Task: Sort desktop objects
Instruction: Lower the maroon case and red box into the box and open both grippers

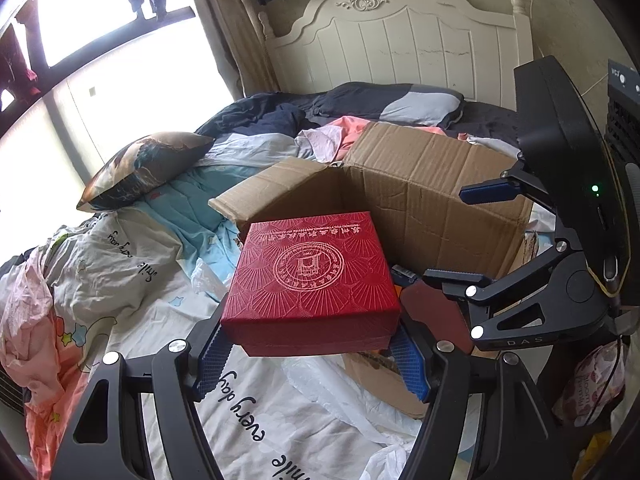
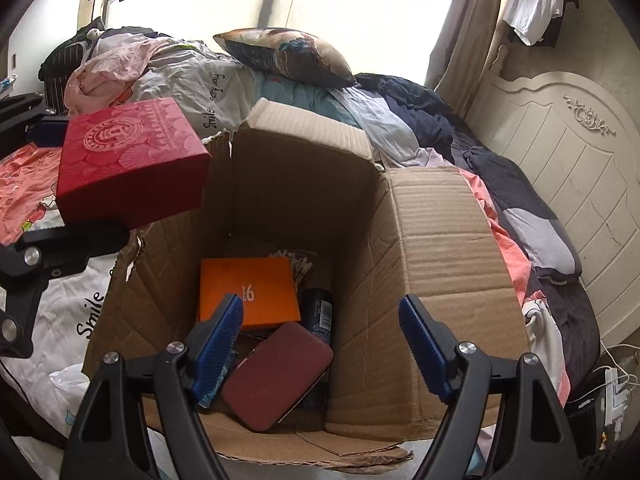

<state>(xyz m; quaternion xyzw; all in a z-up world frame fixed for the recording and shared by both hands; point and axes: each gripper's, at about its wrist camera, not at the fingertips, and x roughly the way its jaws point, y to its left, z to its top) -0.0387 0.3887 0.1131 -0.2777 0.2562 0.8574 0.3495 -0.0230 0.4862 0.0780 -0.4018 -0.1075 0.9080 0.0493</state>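
Observation:
A red square gift box with a gold seal hangs above the bedding, and my left gripper is shut on its two sides with the blue pads. Just right of it stands an open cardboard box. My right gripper is open and holds nothing, hovering over the cardboard box. Inside lie an orange box, a maroon case and a dark can. In the right wrist view the red box is at the carton's left rim. The right gripper also shows at the right of the left wrist view.
The carton sits on an unmade bed with printed quilts and pink clothes. A patterned pillow lies behind it and a white headboard stands at the back. Clear plastic bags lie in front. Cables and a power strip are on the floor.

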